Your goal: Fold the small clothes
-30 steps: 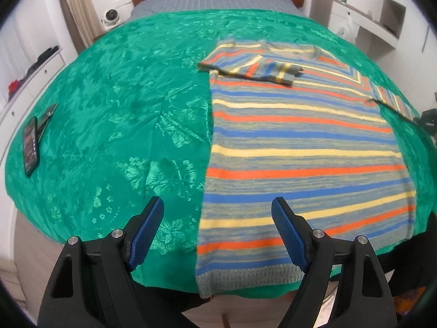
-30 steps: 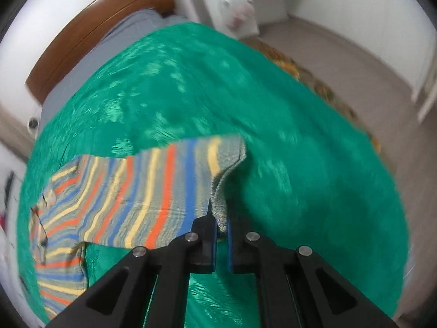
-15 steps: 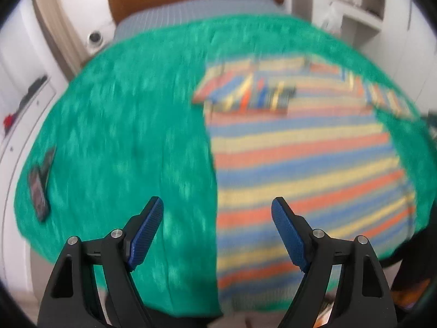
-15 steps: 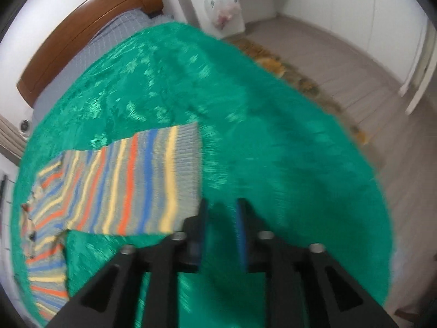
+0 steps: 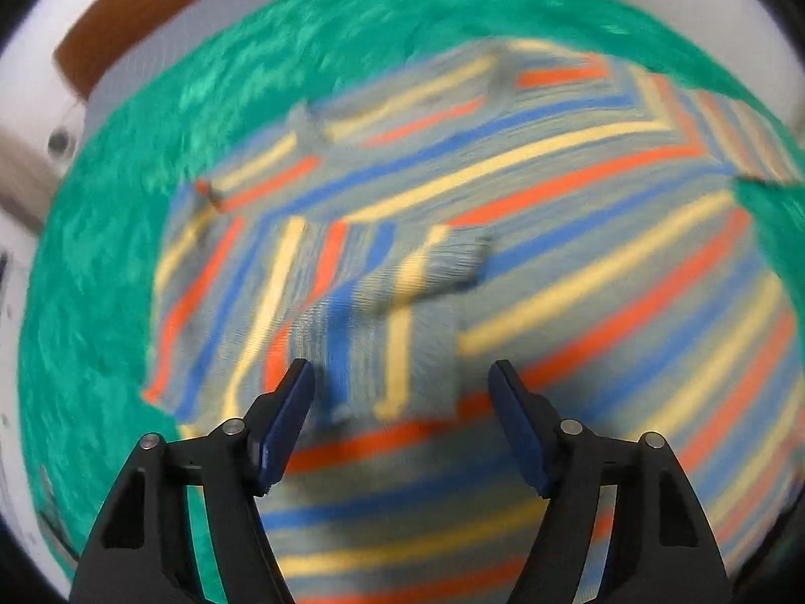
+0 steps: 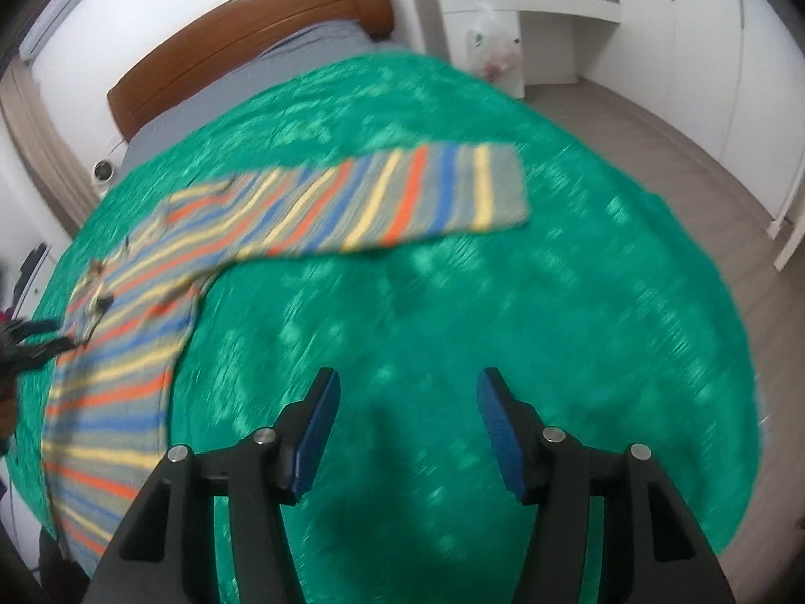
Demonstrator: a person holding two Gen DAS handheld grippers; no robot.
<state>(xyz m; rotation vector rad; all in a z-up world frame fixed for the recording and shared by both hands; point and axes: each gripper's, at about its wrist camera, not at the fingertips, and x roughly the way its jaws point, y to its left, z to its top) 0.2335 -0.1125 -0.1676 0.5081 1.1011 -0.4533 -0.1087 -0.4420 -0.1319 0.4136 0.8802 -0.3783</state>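
A knitted sweater (image 5: 553, 211) striped in grey, blue, orange and yellow lies flat on the green bedspread (image 5: 100, 277). One sleeve (image 5: 382, 312) is folded across its chest. My left gripper (image 5: 400, 372) hovers just over that sleeve's cuff end. Its jaws are closing with the cuff below and between the fingers, and the pads are clear of the fabric. The view is blurred. In the right wrist view the other sleeve (image 6: 402, 201) stretches out flat from the body (image 6: 115, 377). My right gripper (image 6: 407, 382) is over bare bedspread short of it, jaws opening and empty.
The bedspread (image 6: 553, 302) covers a bed with a wooden headboard (image 6: 251, 20). A white desk (image 6: 503, 15) with a plastic bag (image 6: 495, 50) hanging on it stands beyond the bed's far corner. Wood floor (image 6: 704, 151) runs along the right side.
The right gripper let go of the sleeve cuff, opened and drew back; the sleeve now lies flat. The left gripper swept from the hem up over the folded sleeve, jaws narrowing.
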